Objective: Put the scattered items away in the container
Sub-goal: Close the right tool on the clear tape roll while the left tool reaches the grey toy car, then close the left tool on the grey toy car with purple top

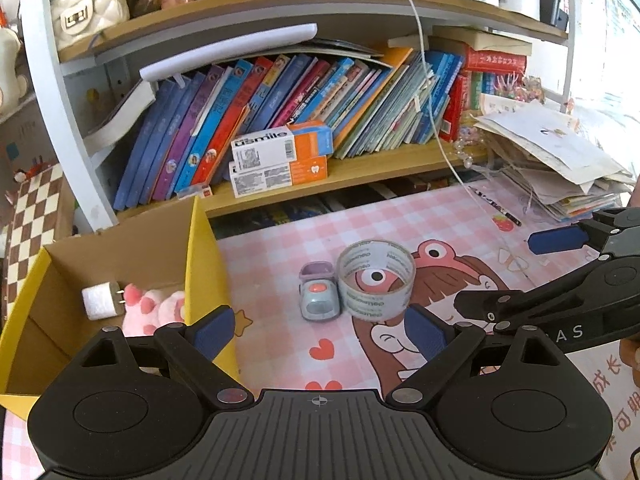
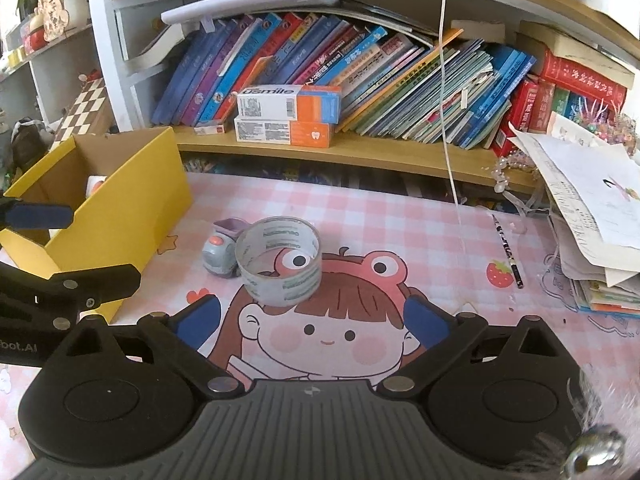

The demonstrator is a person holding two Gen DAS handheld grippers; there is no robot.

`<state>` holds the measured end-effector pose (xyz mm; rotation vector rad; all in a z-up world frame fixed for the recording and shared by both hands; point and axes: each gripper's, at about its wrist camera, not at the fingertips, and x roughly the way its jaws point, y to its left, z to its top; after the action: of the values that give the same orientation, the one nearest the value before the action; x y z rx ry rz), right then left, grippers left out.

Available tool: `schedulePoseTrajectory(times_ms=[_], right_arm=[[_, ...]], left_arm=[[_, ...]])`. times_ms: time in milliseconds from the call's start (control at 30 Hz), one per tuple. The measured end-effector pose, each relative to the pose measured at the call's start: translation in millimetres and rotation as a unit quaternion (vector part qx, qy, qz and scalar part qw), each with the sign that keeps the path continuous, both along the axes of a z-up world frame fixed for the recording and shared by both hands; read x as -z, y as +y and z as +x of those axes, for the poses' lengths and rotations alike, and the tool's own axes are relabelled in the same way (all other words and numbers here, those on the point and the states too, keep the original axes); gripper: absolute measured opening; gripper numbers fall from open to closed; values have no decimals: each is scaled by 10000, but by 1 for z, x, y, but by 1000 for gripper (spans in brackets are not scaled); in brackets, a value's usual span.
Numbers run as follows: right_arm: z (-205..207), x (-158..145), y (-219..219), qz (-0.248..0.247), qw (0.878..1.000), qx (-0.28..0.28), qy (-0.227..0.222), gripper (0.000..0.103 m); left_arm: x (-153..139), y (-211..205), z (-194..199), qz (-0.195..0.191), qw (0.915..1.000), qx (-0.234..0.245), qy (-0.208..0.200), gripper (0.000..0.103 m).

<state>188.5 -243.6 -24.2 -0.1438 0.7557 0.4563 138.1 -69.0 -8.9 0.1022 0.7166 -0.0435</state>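
Note:
A clear tape roll (image 1: 375,280) (image 2: 280,260) stands on the pink checked mat, touching a small grey and purple toy car (image 1: 319,296) (image 2: 222,250) on its left. A yellow cardboard box (image 1: 204,264) (image 2: 132,208) sits at the left, holding a white charger plug (image 1: 102,300) and a pink plush (image 1: 154,308). My left gripper (image 1: 320,330) (image 2: 104,244) is open, a little short of the car and roll, with nothing between its fingers. My right gripper (image 2: 312,322) (image 1: 496,270) is open too, just short of the roll and to its right, and holds nothing.
A shelf of leaning books (image 1: 280,104) with two toothpaste cartons (image 2: 288,116) runs along the back. A heap of papers (image 1: 560,160) (image 2: 592,216) fills the right side, with a pencil (image 2: 508,250) beside it. A white cable (image 2: 448,120) hangs down to the mat.

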Motion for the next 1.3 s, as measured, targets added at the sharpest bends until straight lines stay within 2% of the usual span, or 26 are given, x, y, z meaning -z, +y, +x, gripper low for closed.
schedulePoseTrajectory(times_ms=[467, 667, 700, 833, 1000, 1133, 1300], right_arm=[[43, 24, 11, -161, 9996, -79, 214, 77], [61, 33, 18, -170, 9993, -134, 314, 67], [64, 35, 19, -168, 9992, -148, 335, 62], [75, 41, 24, -173, 9987, -223, 412, 52], [87, 44, 31, -319, 9986, -323, 285, 47], [100, 50, 33, -361, 9981, -353, 363, 42], [108, 56, 33, -328, 9979, -325, 457, 32]], left_arm=[[26, -2, 31, -51, 9998, -36, 195, 93], [36, 2, 40, -54, 9995, -140, 287, 92], [37, 2, 41, -47, 9994, -146, 304, 91], [42, 2, 45, 62, 9993, -159, 329, 88], [43, -1, 50, 116, 9994, -152, 300, 87], [46, -8, 53, 240, 9993, -3, 287, 87], [53, -12, 59, 302, 9988, 102, 375, 81]])
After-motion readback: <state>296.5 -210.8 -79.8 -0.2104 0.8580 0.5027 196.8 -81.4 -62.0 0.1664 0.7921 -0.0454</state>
